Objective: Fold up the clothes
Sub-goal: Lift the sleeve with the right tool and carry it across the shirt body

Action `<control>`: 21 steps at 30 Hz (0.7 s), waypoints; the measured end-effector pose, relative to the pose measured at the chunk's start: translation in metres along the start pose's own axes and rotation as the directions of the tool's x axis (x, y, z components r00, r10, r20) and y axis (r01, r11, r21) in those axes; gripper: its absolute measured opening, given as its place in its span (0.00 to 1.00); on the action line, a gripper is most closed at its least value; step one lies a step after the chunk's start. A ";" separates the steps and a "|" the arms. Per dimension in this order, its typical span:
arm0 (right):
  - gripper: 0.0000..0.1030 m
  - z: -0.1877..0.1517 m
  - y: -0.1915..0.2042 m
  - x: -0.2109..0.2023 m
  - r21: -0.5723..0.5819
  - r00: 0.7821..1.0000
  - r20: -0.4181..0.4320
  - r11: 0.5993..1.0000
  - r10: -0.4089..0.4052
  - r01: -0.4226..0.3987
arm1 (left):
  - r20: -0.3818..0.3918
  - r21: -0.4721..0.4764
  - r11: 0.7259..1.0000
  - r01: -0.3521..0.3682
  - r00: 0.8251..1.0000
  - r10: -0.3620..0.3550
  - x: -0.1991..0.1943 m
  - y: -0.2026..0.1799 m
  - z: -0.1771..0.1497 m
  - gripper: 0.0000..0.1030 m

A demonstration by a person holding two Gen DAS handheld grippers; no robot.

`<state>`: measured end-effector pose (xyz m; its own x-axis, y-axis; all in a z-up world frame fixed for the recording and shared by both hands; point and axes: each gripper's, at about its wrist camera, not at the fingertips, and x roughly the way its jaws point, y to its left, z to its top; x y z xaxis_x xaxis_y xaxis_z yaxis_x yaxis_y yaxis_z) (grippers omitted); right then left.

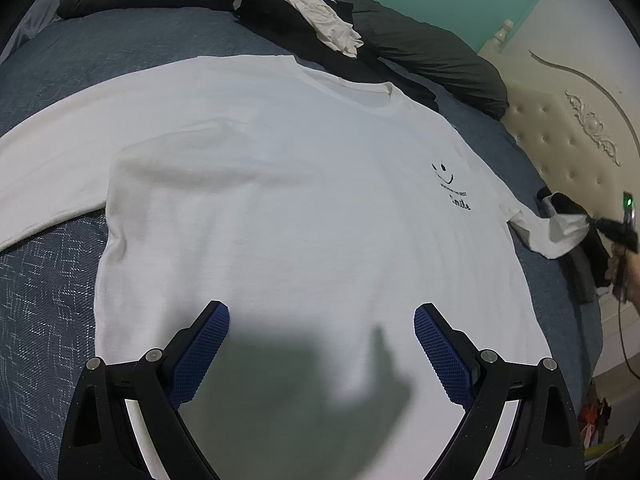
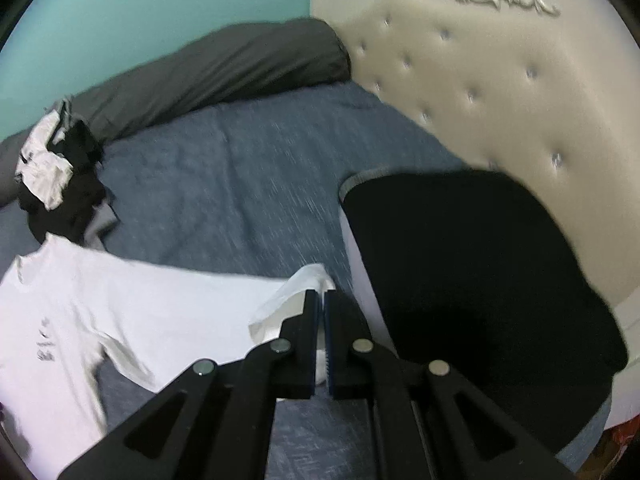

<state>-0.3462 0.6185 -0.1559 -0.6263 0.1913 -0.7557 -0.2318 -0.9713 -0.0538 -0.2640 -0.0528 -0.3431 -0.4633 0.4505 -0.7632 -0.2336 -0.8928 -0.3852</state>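
A white T-shirt (image 1: 280,184) with a small black smiley print lies spread face up on the blue bed cover (image 1: 48,280). My left gripper (image 1: 321,318) hovers open over its lower hem, blue pads wide apart with nothing between them. My right gripper (image 2: 321,300) is shut on the end of the shirt's sleeve (image 2: 288,300), which is lifted off the bed. In the left wrist view that sleeve (image 1: 556,236) rises at the far right, with the right gripper (image 1: 600,226) pinching it.
A heap of black and white clothes (image 1: 296,4) lies at the far side by a dark grey pillow (image 1: 432,56). A folded black garment (image 2: 472,280) sits next to the cream tufted headboard (image 2: 500,92). A teal wall stands behind.
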 end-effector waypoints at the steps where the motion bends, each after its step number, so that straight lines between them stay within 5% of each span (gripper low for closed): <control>1: 0.02 0.006 0.005 -0.009 -0.006 1.000 0.011 1.000 0.010 -0.010 | 0.001 0.001 1.000 0.002 1.000 -0.002 -0.001 -0.001 0.000 0.93; 13: 0.02 0.097 0.099 -0.121 -0.143 0.978 0.157 0.983 0.134 -0.111 | 0.034 0.008 0.999 0.037 0.999 -0.037 -0.023 -0.004 0.003 0.93; 21: 0.02 0.118 0.179 -0.196 -0.255 0.944 0.210 0.947 0.253 -0.197 | 0.070 0.008 0.999 0.043 0.997 -0.043 -0.050 0.005 0.002 0.93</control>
<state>-0.3525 0.4239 0.0594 -0.8065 -0.0356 -0.5901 0.0937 -0.9933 -0.0683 -0.2431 -0.0795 -0.3056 -0.5118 0.4877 -0.7073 -0.2601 -0.8726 -0.4134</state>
